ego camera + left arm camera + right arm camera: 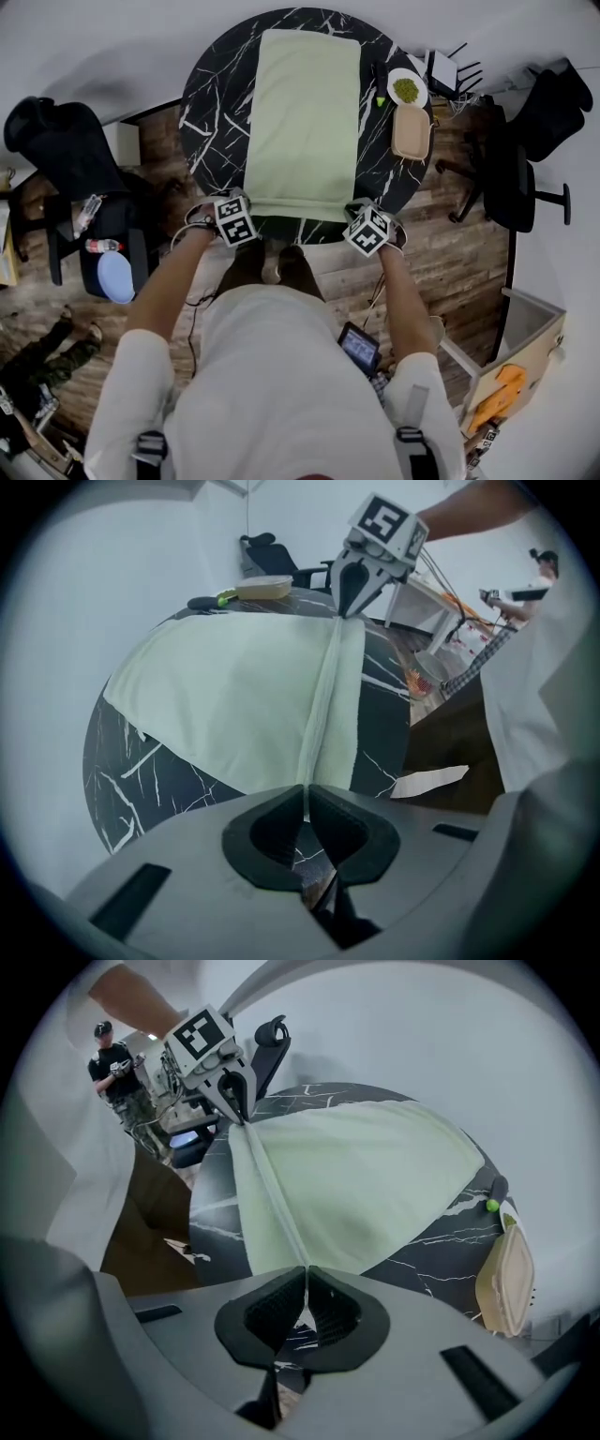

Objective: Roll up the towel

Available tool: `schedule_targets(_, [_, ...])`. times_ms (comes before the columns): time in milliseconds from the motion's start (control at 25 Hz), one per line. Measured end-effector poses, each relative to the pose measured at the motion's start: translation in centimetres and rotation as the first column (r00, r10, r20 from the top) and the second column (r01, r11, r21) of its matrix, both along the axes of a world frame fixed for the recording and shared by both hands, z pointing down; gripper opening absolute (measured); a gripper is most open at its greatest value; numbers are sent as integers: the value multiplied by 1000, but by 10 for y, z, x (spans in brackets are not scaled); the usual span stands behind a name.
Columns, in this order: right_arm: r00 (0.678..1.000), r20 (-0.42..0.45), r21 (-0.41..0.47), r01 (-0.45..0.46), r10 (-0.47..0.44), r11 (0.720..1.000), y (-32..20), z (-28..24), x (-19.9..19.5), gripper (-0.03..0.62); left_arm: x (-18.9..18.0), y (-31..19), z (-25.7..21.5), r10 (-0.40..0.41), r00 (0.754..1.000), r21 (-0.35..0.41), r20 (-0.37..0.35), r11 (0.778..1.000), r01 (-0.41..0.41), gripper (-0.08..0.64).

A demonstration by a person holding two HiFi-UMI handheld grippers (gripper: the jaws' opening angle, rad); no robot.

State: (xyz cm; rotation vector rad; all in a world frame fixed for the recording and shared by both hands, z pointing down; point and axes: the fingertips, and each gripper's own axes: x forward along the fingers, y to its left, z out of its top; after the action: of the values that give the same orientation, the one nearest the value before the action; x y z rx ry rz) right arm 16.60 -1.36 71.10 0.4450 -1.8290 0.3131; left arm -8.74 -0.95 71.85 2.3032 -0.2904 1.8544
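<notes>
Left claw (pixel 306 797) and right claw (pixel 306 1277) are each clamped on a near corner of the pale green towel (pixel 305 112), spread on the black marbled counter (pixel 211 103).

Pale green towel (pixel 300 112), white-veined black table (pixel 211 103)

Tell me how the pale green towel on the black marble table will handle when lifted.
Probably floppy: the pale green towel folds into a soft ridge between the left gripper and the right gripper. Likely light, since two corner pinches hold that edge. It may slide on the smooth-looking round black marble table.
</notes>
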Motion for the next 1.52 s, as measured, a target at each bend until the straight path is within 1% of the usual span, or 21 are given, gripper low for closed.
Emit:
schedule_targets(240, [999,-31,3,-7,7,1000,1,13,0,7,1,-4,8,-16,1000,-2,27,1000,16,18])
schedule_targets(360, [999,-26,36,-27,28,999,-3,13,1,12,2,-6,9,-29,999,15,22,999,29,26])
schedule_targets(480, [996,-2,71,-84,85,994,-13,7,7,76,-1,-14,6,-94,996,44,1,995,94,66])
schedule_targets(560, [993,-5,99,-119,120,988,-19,3,16,81,-7,-24,3,-166,986,72,-19,983,167,81])
schedule_targets(640, [990,-20,115,-137,140,984,-21,2,24,74,-13,-34,1,-234,972,94,-33,967,236,81])
schedule_targets(720, [989,-27,127,-139,144,982,-20,2,28,61,-16,-38,0,-270,962,99,-42,957,273,87])
schedule_targets(800, [993,-8,153,-117,120,981,-18,-5,25,58,-17,-39,-6,-275,959,107,-63,954,281,89])
schedule_targets(840, [996,7,175,-94,94,980,-16,-11,21,57,-18,-38,-11,-273,959,117,-79,953,281,87])
schedule_targets(920, [999,27,222,-30,25,975,-10,-24,14,52,-23,-36,-21,-269,957,148,-110,947,284,88])
schedule_targets(1000, [998,29,245,40,-48,969,1,-32,7,52,-31,-34,-31,-269,955,177,-129,941,289,87])
schedule_targets(1040, [996,25,245,76,-85,967,9,-32,5,52,-34,-31,-36,-261,956,186,-134,941,283,87])
schedule_targets(1080, [992,18,240,113,-121,964,18,-31,2,52,-35,-26,-39,-241,961,191,-137,946,264,87])
schedule_targets(1120, [988,12,231,146,-153,962,26,-28,0,52,-32,-20,-40,-203,970,191,-136,955,227,87])
schedule_targets(1200, [980,-2,206,193,-197,959,40,-18,-4,52,-22,-2,-36,-81,991,189,-110,977,101,87])
schedule_targets(1280, [976,-20,182,218,-218,959,49,-6,-7,57,-14,15,-22,41,998,187,-56,982,-30,87])
schedule_targets(1320, [975,-29,174,221,-219,960,51,-1,-7,64,-11,22,-15,73,997,180,-37,981,-65,87])
schedule_targets(1400, [978,-38,162,209,-206,964,53,6,-7,91,-7,27,-5,84,996,163,-22,983,-80,98])
schedule_targets(1520, [984,-46,163,178,-173,970,50,11,-3,91,-6,26,5,76,997,154,5,985,-76,100])
